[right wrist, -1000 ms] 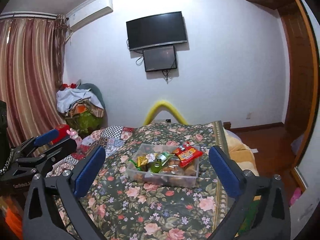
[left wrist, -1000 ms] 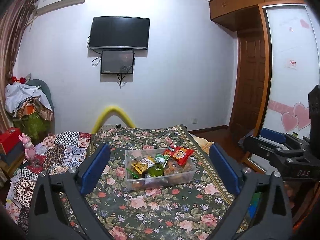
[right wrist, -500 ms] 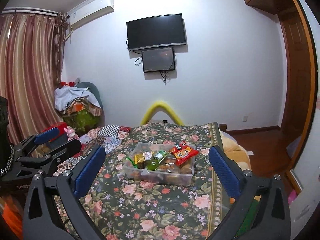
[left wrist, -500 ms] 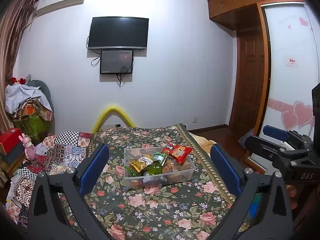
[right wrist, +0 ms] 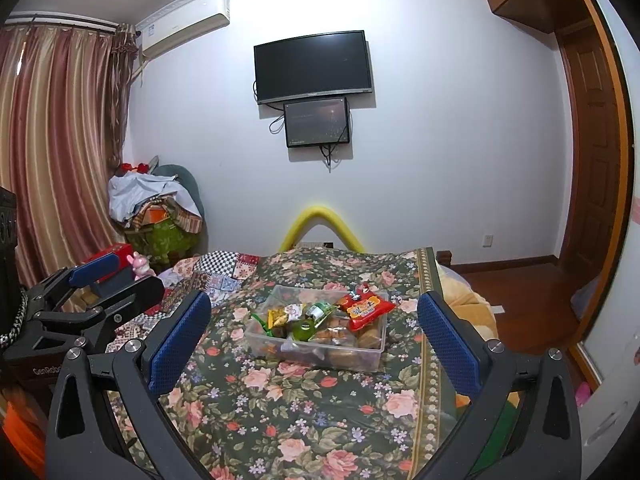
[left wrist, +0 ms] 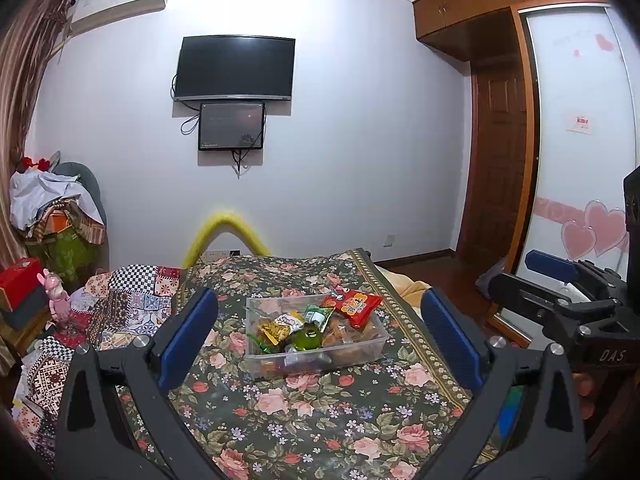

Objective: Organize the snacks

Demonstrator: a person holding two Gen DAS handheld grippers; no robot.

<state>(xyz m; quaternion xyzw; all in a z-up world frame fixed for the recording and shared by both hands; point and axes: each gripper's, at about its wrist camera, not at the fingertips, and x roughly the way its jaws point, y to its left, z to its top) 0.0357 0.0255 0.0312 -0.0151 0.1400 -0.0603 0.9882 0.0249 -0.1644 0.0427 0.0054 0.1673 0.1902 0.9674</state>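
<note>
One clear bin (left wrist: pixel 316 334) of snacks, one red packet (left wrist: pixel 353 306) on top; both my grippers (left wrist: pixel 320 336) (right wrist: pixel 314 330) gape empty, now drawn slightly back.

— What hangs on the far wall?
— A dark television (left wrist: pixel 235 67), a smaller screen (left wrist: pixel 231 126) just below it, and an air conditioner (right wrist: pixel 187 24) near the ceiling.
— And lower down?
— Striped curtains (right wrist: pixel 52 140), heaped clothes (right wrist: pixel 154 204), a yellow arch (left wrist: pixel 224 232) behind the flowered bedspread (left wrist: pixel 320 412).
</note>
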